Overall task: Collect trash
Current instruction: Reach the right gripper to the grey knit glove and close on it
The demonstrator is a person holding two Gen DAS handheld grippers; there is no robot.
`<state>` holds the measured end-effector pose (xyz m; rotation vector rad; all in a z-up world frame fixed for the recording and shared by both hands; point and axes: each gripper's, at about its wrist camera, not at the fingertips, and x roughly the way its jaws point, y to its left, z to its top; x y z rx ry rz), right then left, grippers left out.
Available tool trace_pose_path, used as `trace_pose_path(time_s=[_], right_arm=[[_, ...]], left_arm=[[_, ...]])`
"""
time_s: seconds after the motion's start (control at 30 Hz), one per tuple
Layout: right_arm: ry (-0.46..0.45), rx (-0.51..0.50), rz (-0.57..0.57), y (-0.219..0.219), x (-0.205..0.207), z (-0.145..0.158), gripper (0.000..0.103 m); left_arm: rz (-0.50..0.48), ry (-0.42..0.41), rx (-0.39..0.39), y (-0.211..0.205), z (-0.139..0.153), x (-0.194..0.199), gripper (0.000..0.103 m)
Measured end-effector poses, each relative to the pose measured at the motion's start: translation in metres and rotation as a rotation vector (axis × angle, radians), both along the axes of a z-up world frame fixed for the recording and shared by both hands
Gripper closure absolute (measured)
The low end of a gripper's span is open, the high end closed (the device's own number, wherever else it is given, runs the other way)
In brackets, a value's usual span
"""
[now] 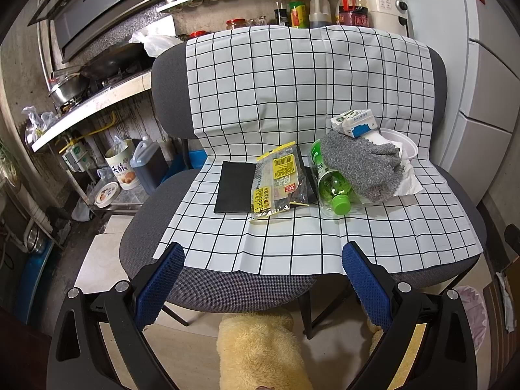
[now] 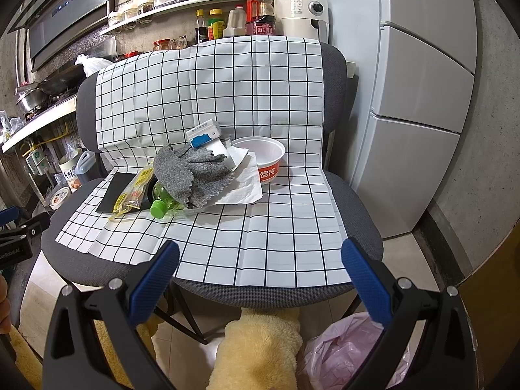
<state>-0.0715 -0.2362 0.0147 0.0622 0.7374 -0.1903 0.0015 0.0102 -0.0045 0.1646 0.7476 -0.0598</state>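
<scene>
Both the left gripper (image 1: 263,256) and right gripper (image 2: 260,253) hang spread and empty before the chair (image 2: 208,287). Near its checked cloth's (image 2: 260,227) rear-left: snack wrapper (image 1: 279,178), green bottle (image 1: 331,188), grey rag (image 2: 191,172), milk carton (image 2: 204,135), noodle bowl (image 2: 263,159).

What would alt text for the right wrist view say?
An open right gripper faces a chair draped in a checked cloth, where trash lies: a green bottle under a grey rag, a snack wrapper, and a paper bowl.

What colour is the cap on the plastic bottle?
Bright green cap on the bottle, clearest in the left wrist view.
</scene>
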Motion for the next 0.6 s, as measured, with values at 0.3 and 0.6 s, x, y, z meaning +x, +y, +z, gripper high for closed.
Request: trace_pose_path(time_s=[0.3,0.6], right_arm=[[0.023,0.017,0.017,-0.003,0.012,-0.013,0.006],[-0.017,0.037,0.123,0.004,0.06,-0.036,0.006]], left_arm=[[0.018,0.04,0.016,0.001,-0.013,0.008,0.007],[0.021,0.105,-0.004,0.003,-0.039,0.037,0.008]])
